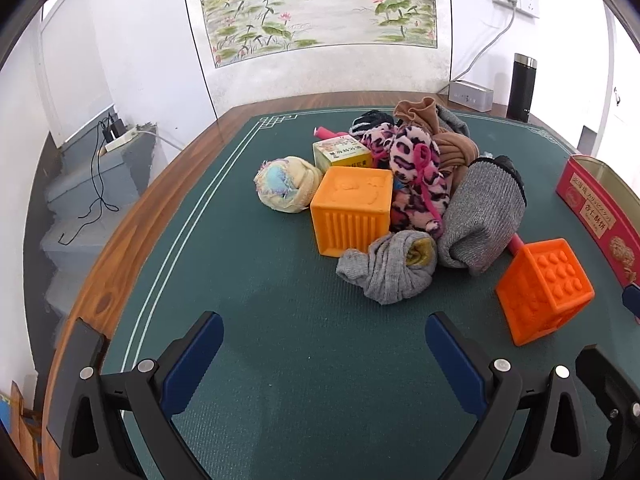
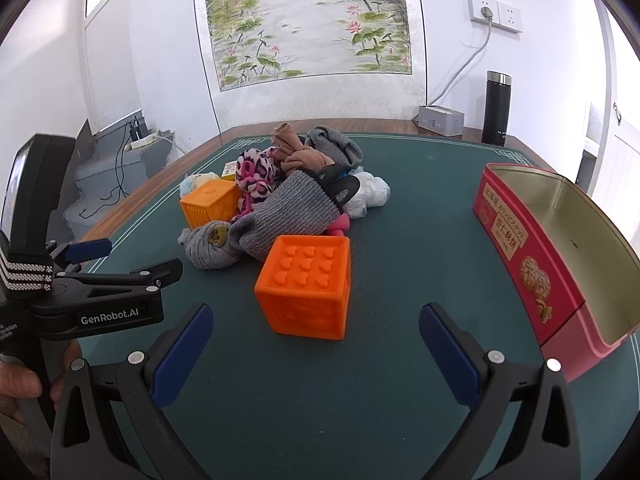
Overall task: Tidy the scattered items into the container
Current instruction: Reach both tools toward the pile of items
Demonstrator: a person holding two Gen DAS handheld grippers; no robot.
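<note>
A pile of items lies mid-mat: a light orange cube (image 1: 352,210), a rolled grey sock (image 1: 390,266), a grey knit sock (image 1: 482,216), a pink leopard-print sock (image 1: 412,160), a pastel sock ball (image 1: 286,184), a small yellow box (image 1: 342,152) and brown stockings (image 1: 452,148). A bright orange cube (image 2: 306,286) with heart bumps sits nearest, just ahead of my right gripper (image 2: 316,332), which is open and holds nothing. My left gripper (image 1: 324,340) is also open, short of the rolled grey sock. The red tin (image 2: 516,236) stands open and empty at the right.
A green mat (image 1: 280,320) covers a wooden table (image 1: 132,236) whose edge runs along the left. A black flask (image 2: 496,108) and a grey box (image 2: 440,120) stand at the back right by the wall. A white plastic wad (image 2: 370,192) lies behind the pile.
</note>
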